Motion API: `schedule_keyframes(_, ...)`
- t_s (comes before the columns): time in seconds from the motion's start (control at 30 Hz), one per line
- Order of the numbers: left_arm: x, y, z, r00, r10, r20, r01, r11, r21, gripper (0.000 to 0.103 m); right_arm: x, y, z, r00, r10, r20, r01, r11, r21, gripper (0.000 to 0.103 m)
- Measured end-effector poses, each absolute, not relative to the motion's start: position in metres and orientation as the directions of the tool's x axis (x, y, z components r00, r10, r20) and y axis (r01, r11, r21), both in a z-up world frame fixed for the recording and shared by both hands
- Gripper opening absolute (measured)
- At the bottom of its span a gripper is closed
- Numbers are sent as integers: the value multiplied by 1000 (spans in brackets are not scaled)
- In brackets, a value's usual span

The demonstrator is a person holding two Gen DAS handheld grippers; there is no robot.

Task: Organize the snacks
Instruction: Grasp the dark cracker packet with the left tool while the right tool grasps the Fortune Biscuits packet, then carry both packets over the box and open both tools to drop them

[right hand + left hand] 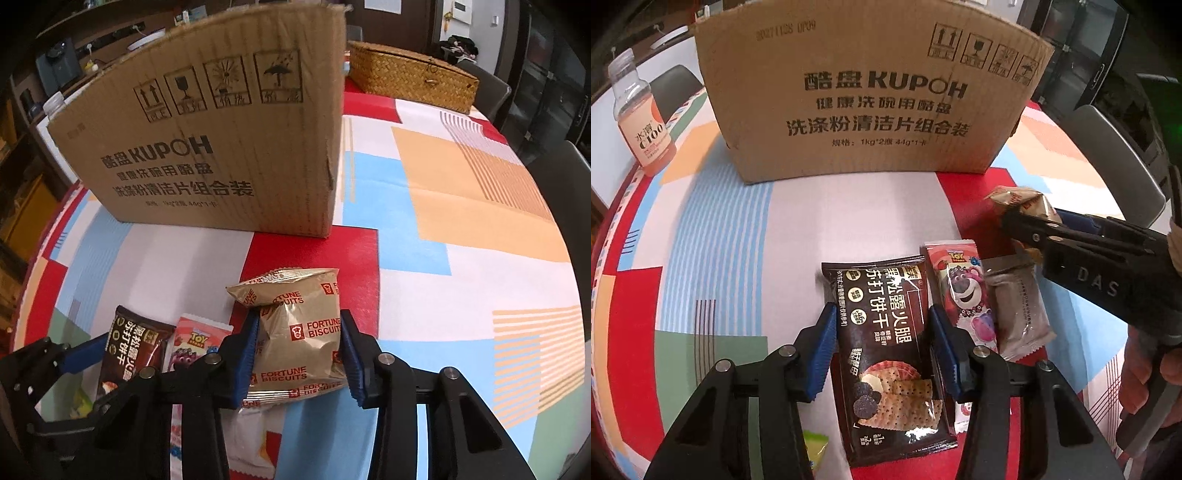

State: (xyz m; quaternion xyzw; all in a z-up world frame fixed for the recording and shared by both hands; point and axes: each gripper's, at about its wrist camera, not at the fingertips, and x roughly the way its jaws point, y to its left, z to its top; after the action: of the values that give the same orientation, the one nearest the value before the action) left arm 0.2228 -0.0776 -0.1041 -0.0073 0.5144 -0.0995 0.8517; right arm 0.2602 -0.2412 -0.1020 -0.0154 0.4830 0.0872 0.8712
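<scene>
A dark cracker packet [886, 354] lies flat on the tablecloth between the pads of my left gripper [882, 354], which is open around it. A pink Toy Story packet [964, 291] and a grey packet [1015, 306] lie just right of it. My right gripper [299, 354] is shut on a gold Fortune Biscuits packet [299, 332] and holds it above the table; it also shows in the left wrist view [1023, 201]. A large cardboard box [864, 96] stands behind the snacks, also seen in the right wrist view [221, 147].
A juice bottle [639, 118] stands at the far left of the table. A woven basket [410, 75] sits behind the box to the right. A green packet [814, 443] peeks out at the near edge. Dark chairs [1115, 162] ring the table.
</scene>
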Motion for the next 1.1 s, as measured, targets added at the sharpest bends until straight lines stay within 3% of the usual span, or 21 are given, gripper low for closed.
schedule_keyframes(1.1,179,-49,9,715,-262,-648,225,964,-141,48,190,-227,-14,710,183,-680,-190,980,65,42)
